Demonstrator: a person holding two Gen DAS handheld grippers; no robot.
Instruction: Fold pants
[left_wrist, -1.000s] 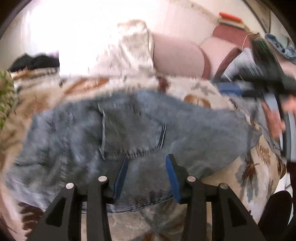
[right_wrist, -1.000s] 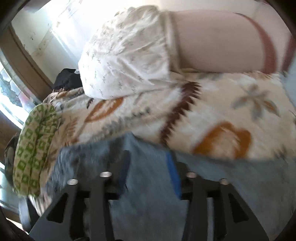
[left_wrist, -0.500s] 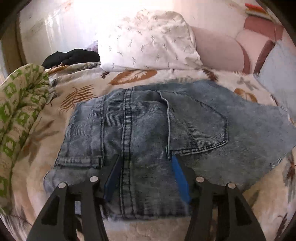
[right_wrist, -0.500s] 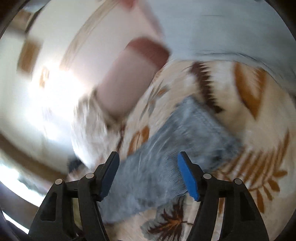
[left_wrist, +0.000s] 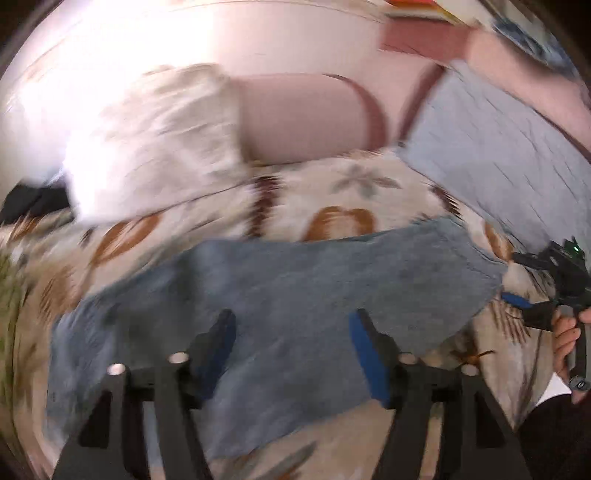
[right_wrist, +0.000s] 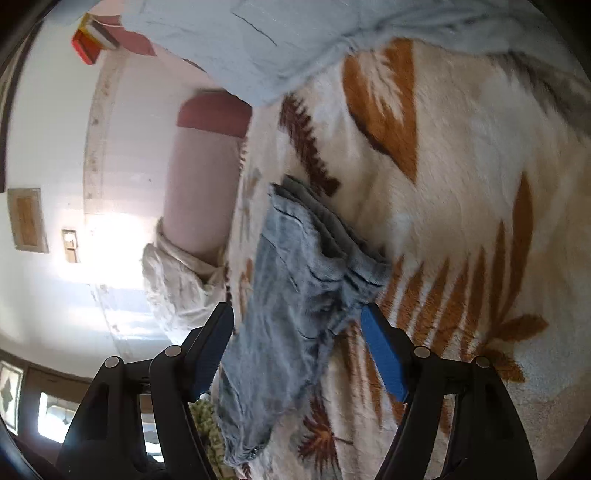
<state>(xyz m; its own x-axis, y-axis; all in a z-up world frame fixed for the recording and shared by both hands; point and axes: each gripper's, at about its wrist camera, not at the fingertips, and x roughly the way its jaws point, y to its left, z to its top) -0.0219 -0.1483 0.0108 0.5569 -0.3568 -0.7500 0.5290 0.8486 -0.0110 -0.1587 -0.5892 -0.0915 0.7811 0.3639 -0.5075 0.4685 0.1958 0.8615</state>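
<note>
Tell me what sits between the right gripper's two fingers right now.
In the right wrist view, the right gripper stands open and the leg end of the jeans runs through the gap, lying on the leaf-print blanket. Nothing else is there.
</note>
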